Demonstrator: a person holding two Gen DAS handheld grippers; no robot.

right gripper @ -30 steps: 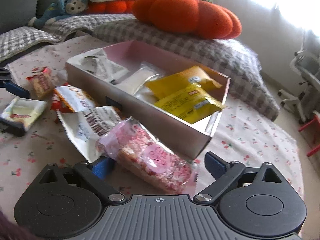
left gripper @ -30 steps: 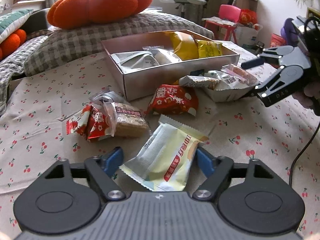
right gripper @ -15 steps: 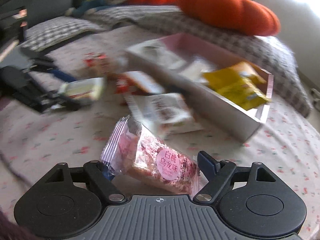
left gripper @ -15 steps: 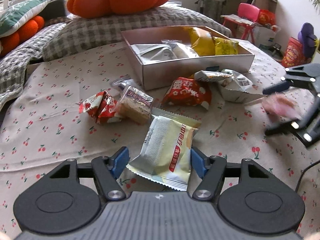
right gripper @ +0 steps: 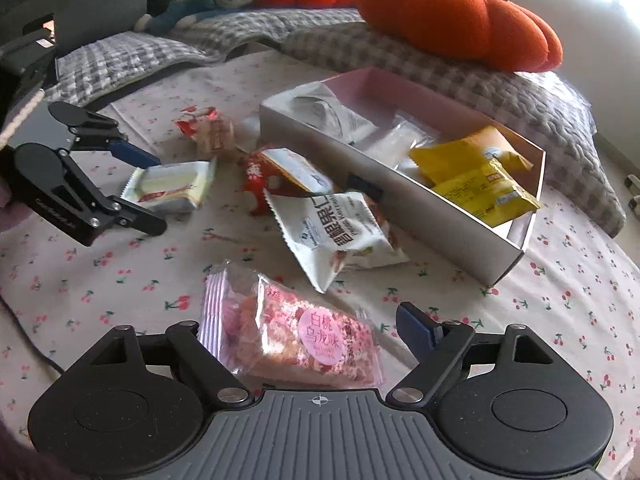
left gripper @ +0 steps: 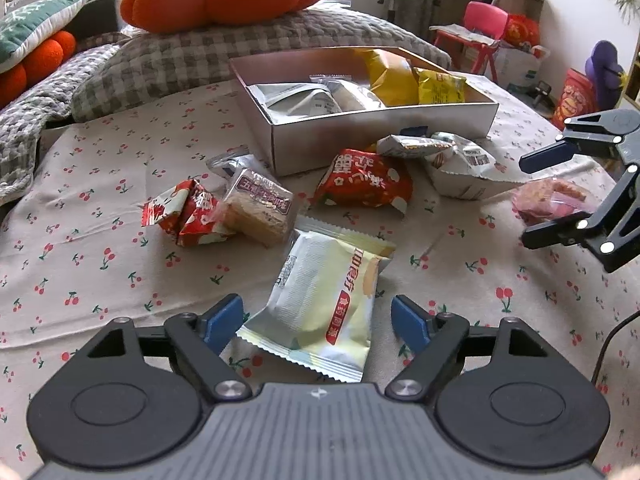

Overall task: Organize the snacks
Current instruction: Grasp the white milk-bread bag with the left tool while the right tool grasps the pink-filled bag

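1. Our left gripper point(left gripper: 316, 320) jaws are opening around the pale green snack packet point(left gripper: 324, 300), lower centre, which lay clamped a moment ago.
2. Our right gripper point(right gripper: 304, 340) jaws, opening too, straddle the pink snack packet point(right gripper: 296, 336), now pulled away from the box point(right gripper: 440, 220).
3. Neither is boxed yet.

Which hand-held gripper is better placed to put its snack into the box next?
Right, probably. Both hand-held grippers are opening around a packet, neither pressing it: the right around the pink snack, the left around the pale packet. The box lies nearer the right.

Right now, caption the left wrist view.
Opening left gripper straddles a pale yellow snack packet near the cardboard box.
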